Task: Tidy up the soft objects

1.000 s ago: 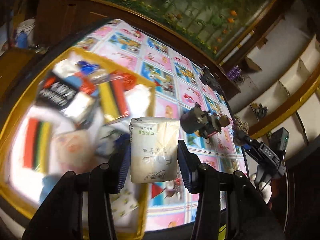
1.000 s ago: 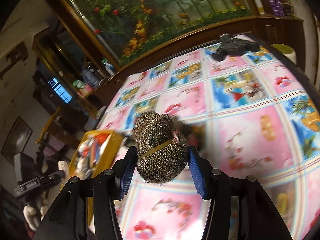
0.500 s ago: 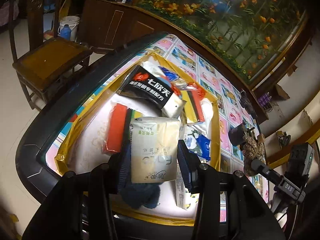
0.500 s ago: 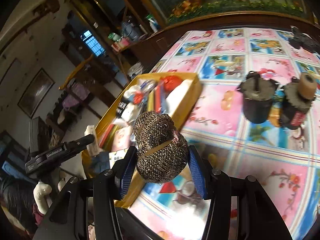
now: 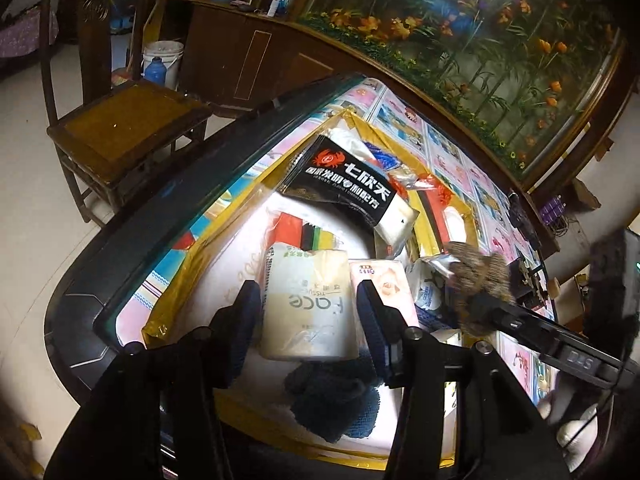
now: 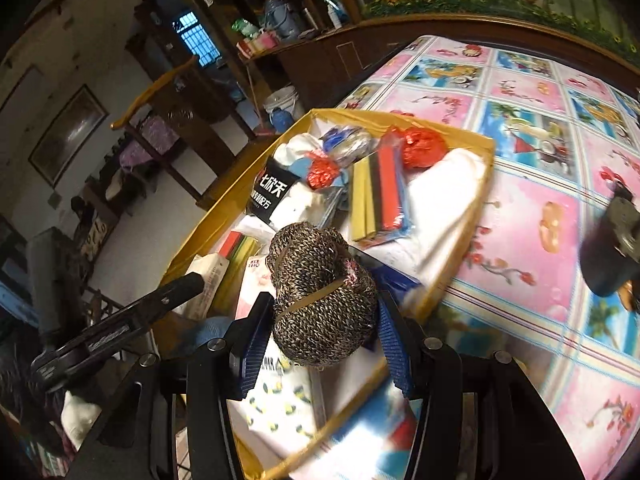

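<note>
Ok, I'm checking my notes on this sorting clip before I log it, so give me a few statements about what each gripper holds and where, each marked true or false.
1. The left gripper holds a tissue pack. True.
2. The right gripper is empty. False: it is shut on a speckled knit bundle.
3. Both grippers are over the yellow box. True.
4. The black packet lies on the patterned tablecloth. False: it lies inside the yellow box.
5. A band wraps the knit bundle. True.

Both wrist views look down close over the yellow box [image 5: 188,264] [image 6: 472,200]; each catches the other tongs at 3 and 9 o'clock.
</note>
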Tool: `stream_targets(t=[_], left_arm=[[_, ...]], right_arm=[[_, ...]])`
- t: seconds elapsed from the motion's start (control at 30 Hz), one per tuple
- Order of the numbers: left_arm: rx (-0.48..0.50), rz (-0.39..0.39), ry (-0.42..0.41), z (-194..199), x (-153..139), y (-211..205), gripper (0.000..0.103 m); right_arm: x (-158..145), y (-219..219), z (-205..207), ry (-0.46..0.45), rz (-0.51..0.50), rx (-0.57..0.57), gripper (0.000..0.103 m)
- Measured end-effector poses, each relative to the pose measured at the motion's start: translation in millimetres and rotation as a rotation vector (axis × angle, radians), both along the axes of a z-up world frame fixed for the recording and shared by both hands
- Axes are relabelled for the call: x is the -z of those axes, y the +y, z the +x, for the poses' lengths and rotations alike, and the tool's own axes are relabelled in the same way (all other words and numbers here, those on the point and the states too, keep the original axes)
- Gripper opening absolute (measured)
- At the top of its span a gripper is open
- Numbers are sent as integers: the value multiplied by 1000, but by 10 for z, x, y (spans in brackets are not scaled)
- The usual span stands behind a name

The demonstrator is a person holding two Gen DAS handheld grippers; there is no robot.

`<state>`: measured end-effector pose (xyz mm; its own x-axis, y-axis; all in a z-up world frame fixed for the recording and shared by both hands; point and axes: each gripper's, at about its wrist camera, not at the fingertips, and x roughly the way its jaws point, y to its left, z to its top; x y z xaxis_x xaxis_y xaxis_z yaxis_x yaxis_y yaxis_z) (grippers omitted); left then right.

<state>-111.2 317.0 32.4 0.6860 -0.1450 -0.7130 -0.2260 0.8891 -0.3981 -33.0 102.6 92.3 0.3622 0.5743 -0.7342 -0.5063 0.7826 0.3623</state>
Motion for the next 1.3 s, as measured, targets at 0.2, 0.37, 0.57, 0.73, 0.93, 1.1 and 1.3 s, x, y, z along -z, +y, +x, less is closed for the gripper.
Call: stream_targets(t=[0.2,0.37,0.57,0.73,0.93,1.1,1.3], left_arm=[[2,30,-48,-40,-95,-21,60],[6,56,-45,-25,-97,-61,60],[5,94,-37,-59,-120,-117,60],[13,133,-48,-118,-179,-224,60],[30,202,-69,-190,-293,-433,60],[51,265,-81,-236,-384,-645,60],[54,341,-102,-294,-488,-858,60]], right_arm=[[51,404,144,-11,-46,-23,51],[75,625,163,-47,-113,-25,58],[-83,502,-11,-98,-86,-4,79],[-232,225,-231,-147,-54,30,84],[-266,-117,-452,-159,-14,69,85],[-253,-389,-614,-158,2,92,86],[-248,-694,-708,-144,30,118,87]])
